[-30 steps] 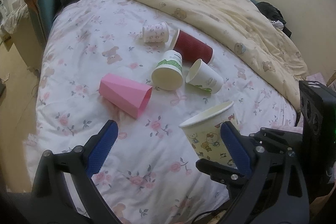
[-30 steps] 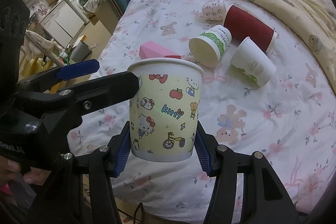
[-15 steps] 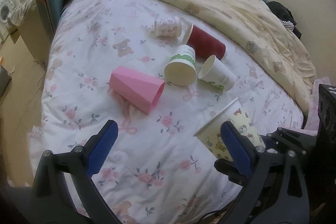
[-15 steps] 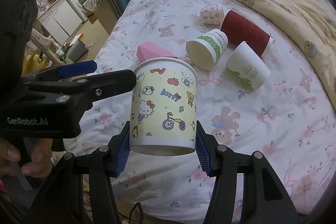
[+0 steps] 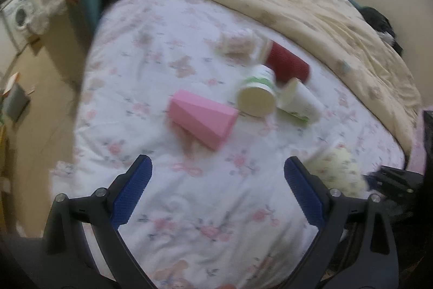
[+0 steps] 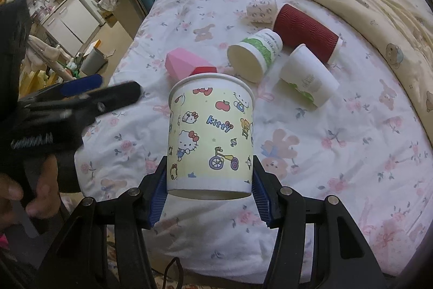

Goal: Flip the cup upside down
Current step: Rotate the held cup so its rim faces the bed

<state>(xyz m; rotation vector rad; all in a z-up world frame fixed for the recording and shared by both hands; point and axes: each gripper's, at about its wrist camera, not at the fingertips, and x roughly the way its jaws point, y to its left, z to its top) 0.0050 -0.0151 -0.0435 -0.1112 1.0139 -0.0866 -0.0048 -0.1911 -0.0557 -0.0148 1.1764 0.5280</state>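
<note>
My right gripper is shut on a yellow Hello Kitty paper cup, gripped near its base and held above the bed, tilted so the rim points away from the camera. The same cup shows blurred at the right in the left wrist view. My left gripper is open and empty over the near part of the floral sheet; it also shows at the left of the right wrist view.
On the bed lie a pink faceted cup, a green-banded white cup, a white cup, a red ribbed cup and a small patterned cup. A cream duvet covers the far side.
The right gripper has tipped the Hello Kitty cup further, its rim swinging away. The left gripper has drawn back to the left, blurring its view.
</note>
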